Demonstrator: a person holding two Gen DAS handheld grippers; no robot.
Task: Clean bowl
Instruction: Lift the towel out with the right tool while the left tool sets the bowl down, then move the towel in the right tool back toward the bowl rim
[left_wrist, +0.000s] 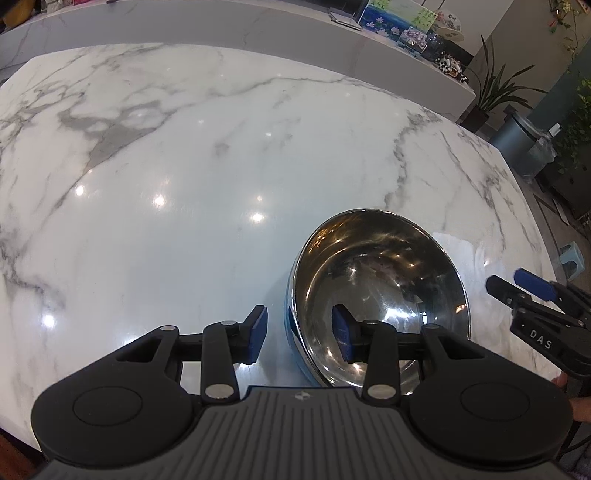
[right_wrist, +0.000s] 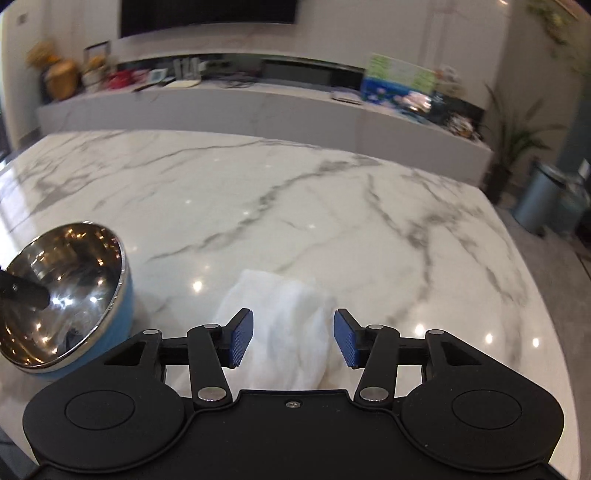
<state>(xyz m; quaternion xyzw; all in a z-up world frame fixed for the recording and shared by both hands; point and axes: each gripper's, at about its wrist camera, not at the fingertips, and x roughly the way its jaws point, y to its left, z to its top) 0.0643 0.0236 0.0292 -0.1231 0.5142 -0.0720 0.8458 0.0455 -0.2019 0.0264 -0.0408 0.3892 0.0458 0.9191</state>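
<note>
**A:** Where is the bowl?

**B:** The bowl (left_wrist: 376, 295), shiny steel inside with a blue outer wall, sits on the white marble table (left_wrist: 184, 166). In the left wrist view it lies at about five o'clock from the picture's centre, tilted so its mouth faces the camera.

**A:** And the left gripper?

**B:** The left gripper (left_wrist: 300, 334) straddles the bowl's near rim. One blue pad hangs inside the bowl, the other outside at nine o'clock of the rim. The jaws stand apart, with clear gaps between pads and wall, so nothing is pinched.

**A:** What about the right one?

**B:** In its own view, the right gripper (right_wrist: 293, 338) hovers over a crumpled white cloth (right_wrist: 280, 325) lying on the table. Its jaws are spread, with the cloth showing between the pads; the pads do not press it. From here the bowl (right_wrist: 62, 291) is at nine o'clock, near the cloth but apart from it.

**A:** Anything else around?

**B:** In the left view the right gripper shows at three o'clock, beside the bowl. A long marble counter (right_wrist: 258, 107) stands beyond the table at twelve o'clock, and a potted plant (left_wrist: 495, 92) at two o'clock.
</note>
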